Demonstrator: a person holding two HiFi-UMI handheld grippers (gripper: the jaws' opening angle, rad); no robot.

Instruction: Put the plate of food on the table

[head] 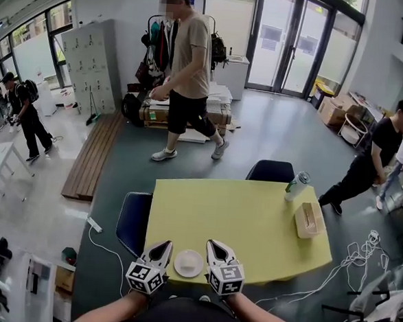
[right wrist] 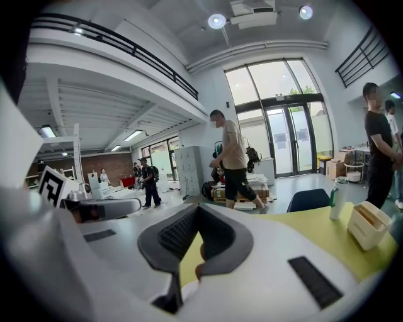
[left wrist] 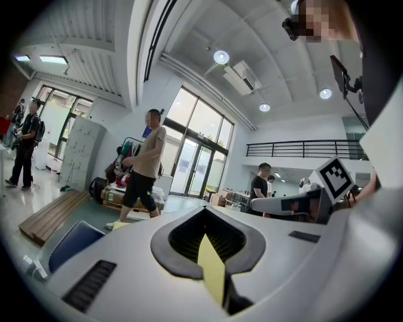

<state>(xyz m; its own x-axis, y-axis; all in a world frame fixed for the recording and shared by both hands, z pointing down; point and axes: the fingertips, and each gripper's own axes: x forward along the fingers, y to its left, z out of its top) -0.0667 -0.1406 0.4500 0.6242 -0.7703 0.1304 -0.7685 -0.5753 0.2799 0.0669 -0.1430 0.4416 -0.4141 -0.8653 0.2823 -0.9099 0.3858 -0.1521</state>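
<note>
A small white plate [head: 188, 263] rests on the yellow table [head: 253, 215], close to its near edge. Whether there is food on it is too small to tell. My left gripper [head: 166, 246] lies just left of the plate and my right gripper [head: 211, 245] just right of it, both pointing away from me and not touching it. Each is shut with nothing between its jaws. In the left gripper view the left gripper [left wrist: 204, 214] has its tips together, with yellow table showing through the gap behind them. The right gripper [right wrist: 198, 210] looks the same in its own view.
A white-and-green can [head: 297, 185] and a tan tissue box [head: 309, 219] stand at the table's right side. Dark blue chairs sit at the far edge [head: 270, 170] and the left [head: 133, 221]. A person [head: 187, 73] walks beyond the table. Cables [head: 360, 256] lie on the floor at the right.
</note>
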